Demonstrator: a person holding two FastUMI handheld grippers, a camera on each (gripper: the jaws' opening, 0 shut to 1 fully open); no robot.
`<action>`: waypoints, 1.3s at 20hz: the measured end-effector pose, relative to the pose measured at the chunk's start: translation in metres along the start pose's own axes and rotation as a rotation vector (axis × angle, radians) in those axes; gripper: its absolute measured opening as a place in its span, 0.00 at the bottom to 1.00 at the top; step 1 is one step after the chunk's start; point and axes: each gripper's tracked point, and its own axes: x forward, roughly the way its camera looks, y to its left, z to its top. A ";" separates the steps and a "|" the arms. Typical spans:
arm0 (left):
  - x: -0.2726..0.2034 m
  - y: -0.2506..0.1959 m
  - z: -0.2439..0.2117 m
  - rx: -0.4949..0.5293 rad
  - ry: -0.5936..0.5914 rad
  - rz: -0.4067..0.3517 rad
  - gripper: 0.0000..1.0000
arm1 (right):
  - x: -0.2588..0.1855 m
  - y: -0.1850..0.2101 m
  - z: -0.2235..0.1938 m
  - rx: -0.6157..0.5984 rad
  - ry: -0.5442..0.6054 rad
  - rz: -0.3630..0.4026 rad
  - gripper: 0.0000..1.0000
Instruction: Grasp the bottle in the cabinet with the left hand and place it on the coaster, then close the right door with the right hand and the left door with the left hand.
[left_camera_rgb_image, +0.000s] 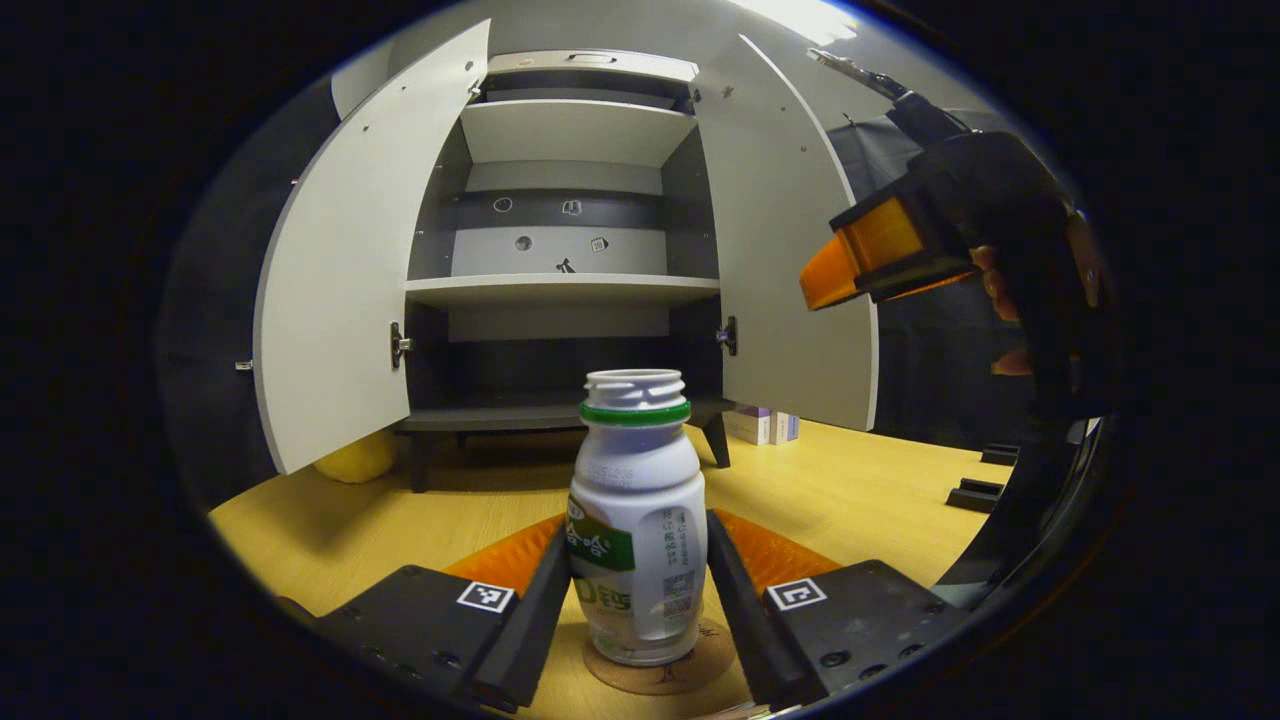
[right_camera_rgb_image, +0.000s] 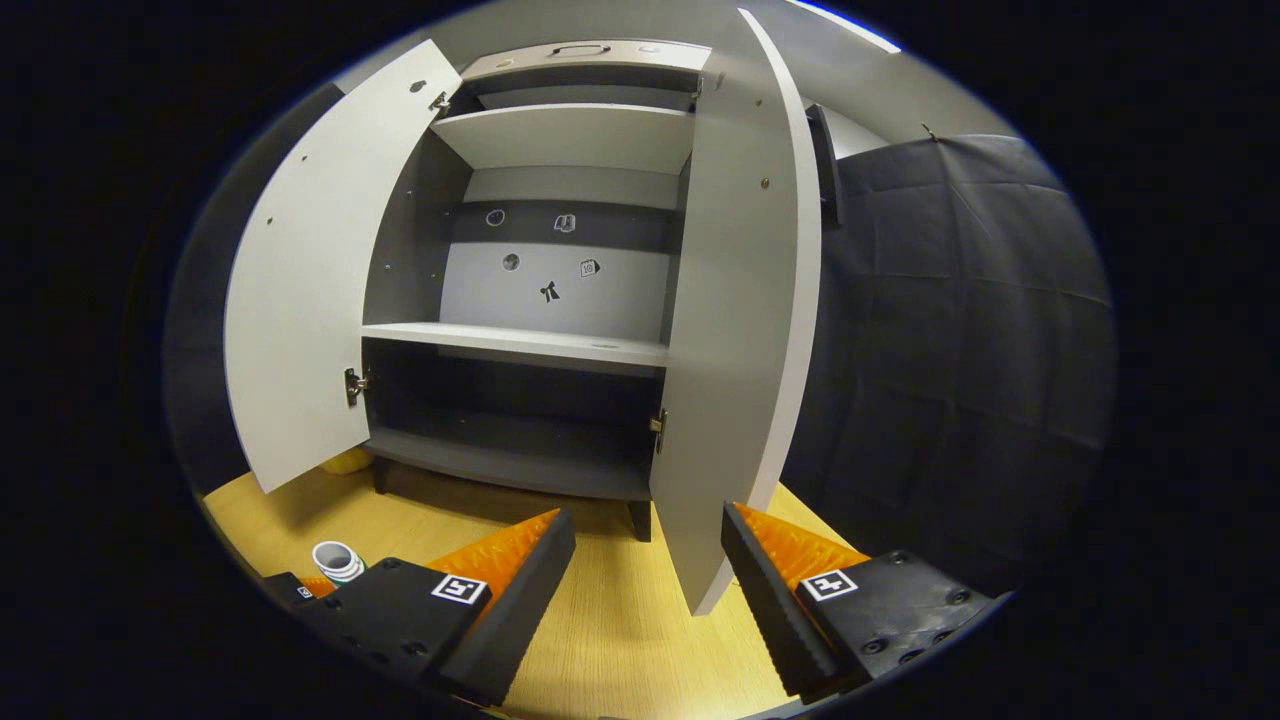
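The bottle (left_camera_rgb_image: 638, 520), a squat white plastic one with a green neck ring and open threaded mouth, stands upright on the round cork-like coaster (left_camera_rgb_image: 662, 668) on the pale wooden tabletop (left_camera_rgb_image: 850, 490), its long axis vertical. The left gripper (left_camera_rgb_image: 638, 610) brackets it, the 2 fingers at 9 and 3 o'clock of the body; whether they press it or stand just clear I cannot tell. The right gripper (right_camera_rgb_image: 648, 590) has its fingers spread apart, and the right door (right_camera_rgb_image: 735, 330), a smooth matte grey panel, hangs open with its lower edge at 12 o'clock between them, so that hand is nearer it. The left door (right_camera_rgb_image: 300, 290) is open too.
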 end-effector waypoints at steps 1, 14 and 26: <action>-0.002 0.002 0.000 -0.002 -0.003 0.004 0.77 | -0.001 0.002 -0.001 -0.003 0.005 0.005 0.98; 0.003 0.010 0.037 -0.005 -0.015 0.036 0.88 | -0.017 0.002 0.017 -0.025 0.024 0.013 0.98; 0.004 0.037 0.223 0.040 -0.033 0.001 0.88 | -0.057 -0.057 0.140 0.013 0.009 -0.052 0.98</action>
